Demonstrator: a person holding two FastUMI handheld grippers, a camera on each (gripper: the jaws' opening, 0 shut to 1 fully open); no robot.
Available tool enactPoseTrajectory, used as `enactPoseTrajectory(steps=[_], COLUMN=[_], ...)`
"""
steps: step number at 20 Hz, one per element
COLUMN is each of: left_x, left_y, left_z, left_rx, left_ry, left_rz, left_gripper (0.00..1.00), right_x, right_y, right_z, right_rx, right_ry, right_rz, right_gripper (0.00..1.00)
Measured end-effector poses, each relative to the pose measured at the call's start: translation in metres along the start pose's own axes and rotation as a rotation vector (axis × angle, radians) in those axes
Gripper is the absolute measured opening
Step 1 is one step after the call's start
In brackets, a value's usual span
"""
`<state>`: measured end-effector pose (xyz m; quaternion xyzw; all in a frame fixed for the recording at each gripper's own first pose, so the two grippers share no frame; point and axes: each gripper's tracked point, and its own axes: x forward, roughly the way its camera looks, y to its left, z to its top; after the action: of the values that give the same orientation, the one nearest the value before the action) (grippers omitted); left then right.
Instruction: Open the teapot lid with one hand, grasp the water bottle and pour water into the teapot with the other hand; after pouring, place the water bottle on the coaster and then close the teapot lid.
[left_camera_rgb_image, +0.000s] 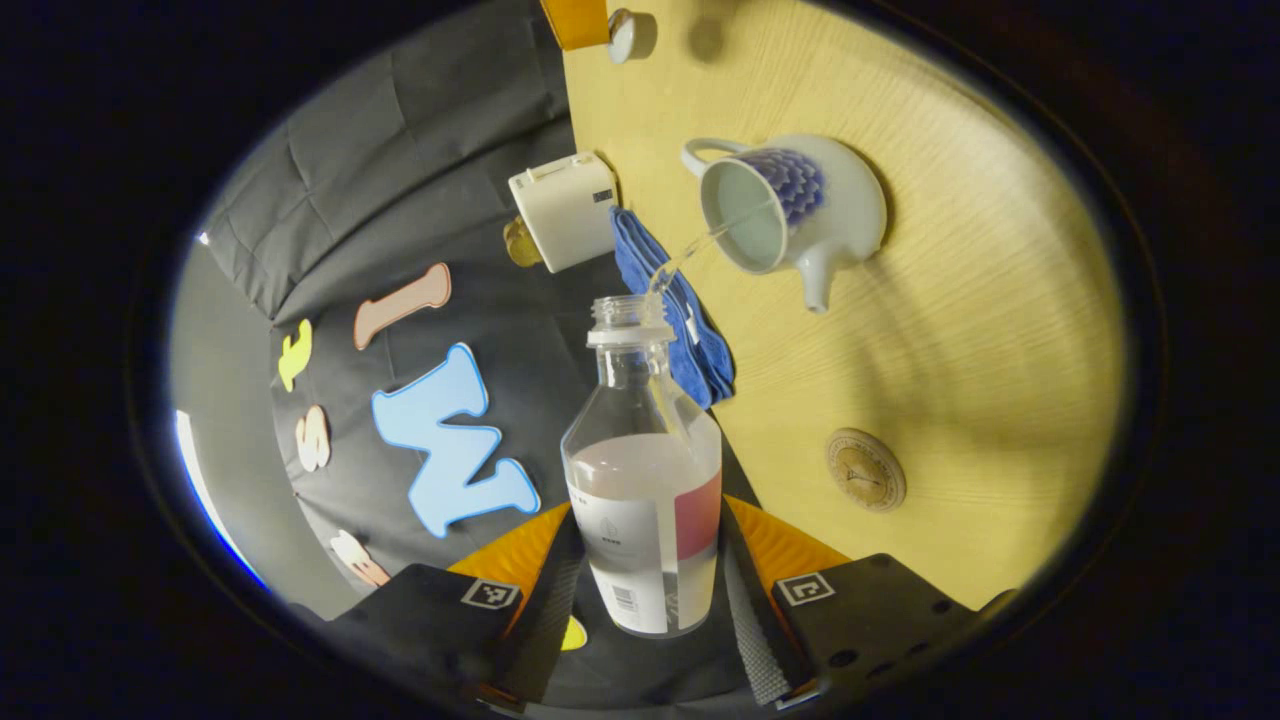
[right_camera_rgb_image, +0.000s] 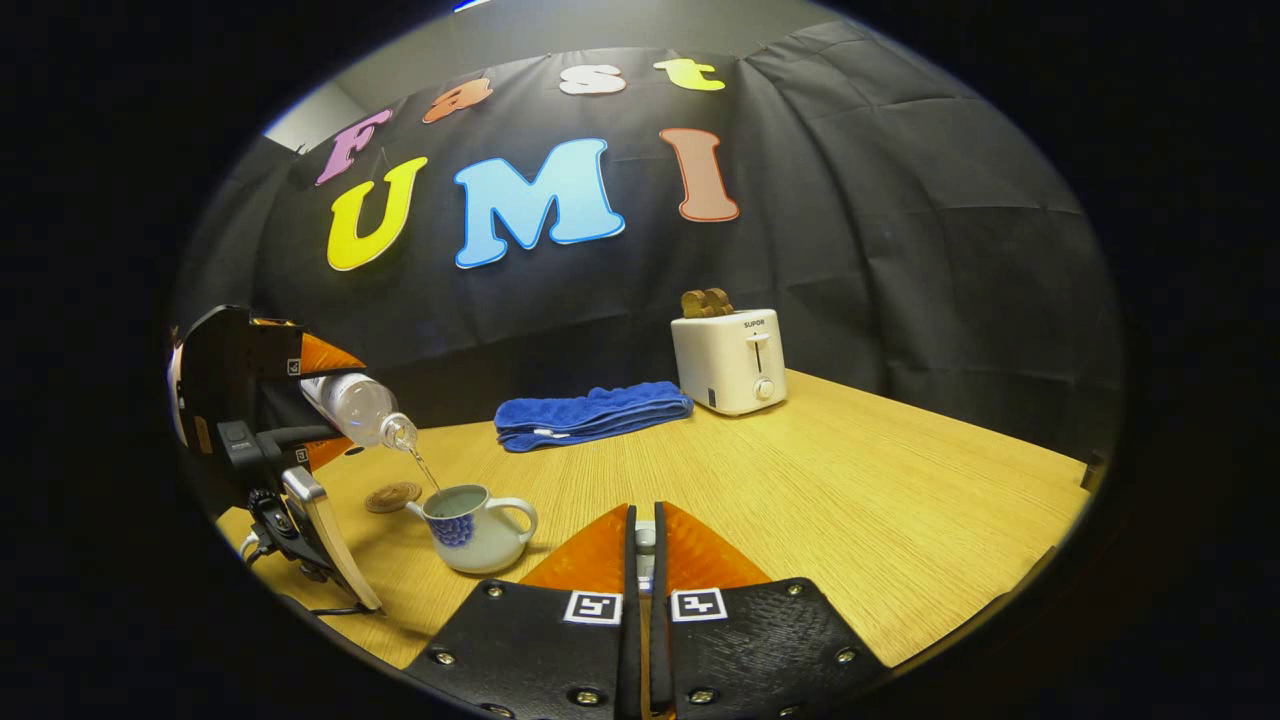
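1. Left gripper view, containers: a clear water bottle (left_camera_rgb_image: 645, 470), uncapped and partly filled, is seen tilted toward the teapot (left_camera_rgb_image: 790, 210). A thin stream of water (left_camera_rgb_image: 700, 245) is seen running from the bottle's mouth into the teapot's open top. The teapot is white with a blue scale pattern, and water can be seen inside it.
2. Left gripper view, surface and room: the teapot is set on a pale wooden counter (left_camera_rgb_image: 950, 330). A round coaster (left_camera_rgb_image: 865, 470) is seen on the counter, well apart from the teapot. A folded blue towel (left_camera_rgb_image: 670, 305) and a white toaster (left_camera_rgb_image: 563, 210) are placed along the counter's edge by the black cloth wall.
3. Left gripper view, tongs: the left tongs (left_camera_rgb_image: 650, 600) are clenched on the bottle, its lower body being pressed between both fingers.
4. Right gripper view, containers: the teapot (right_camera_rgb_image: 472, 528) is seen lidless on the counter (right_camera_rgb_image: 850, 500), with the bottle (right_camera_rgb_image: 358, 408) tipped above it and water falling in.
5. Right gripper view, surface and room: the coaster (right_camera_rgb_image: 392, 496) lies just behind the teapot; the towel (right_camera_rgb_image: 590, 413) and toaster (right_camera_rgb_image: 728, 362) are set farther back, before the black cloth wall.
6. Right gripper view, tongs: the left tongs (right_camera_rgb_image: 320, 395) are seen gripping the bottle. The right tongs (right_camera_rgb_image: 645, 545) are almost closed on a small pale object (right_camera_rgb_image: 645, 540), which cannot be identified; they are held to the right of the teapot.
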<state>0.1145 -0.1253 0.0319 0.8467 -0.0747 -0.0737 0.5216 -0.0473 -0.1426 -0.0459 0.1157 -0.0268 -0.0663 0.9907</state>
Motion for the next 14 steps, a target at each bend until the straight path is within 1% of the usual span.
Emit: enactPoseTrajectory(steps=[14], left_x=[-0.011], left_y=[0.023], left_z=[-0.011], left_rx=[0.086], left_ry=[0.022], left_rz=[0.022], left_gripper=[0.84], right_x=[0.002], right_y=[0.003], right_z=[0.0], right_rx=[0.006], right_ry=[-0.006], right_rz=[0.021], right_gripper=[0.04])
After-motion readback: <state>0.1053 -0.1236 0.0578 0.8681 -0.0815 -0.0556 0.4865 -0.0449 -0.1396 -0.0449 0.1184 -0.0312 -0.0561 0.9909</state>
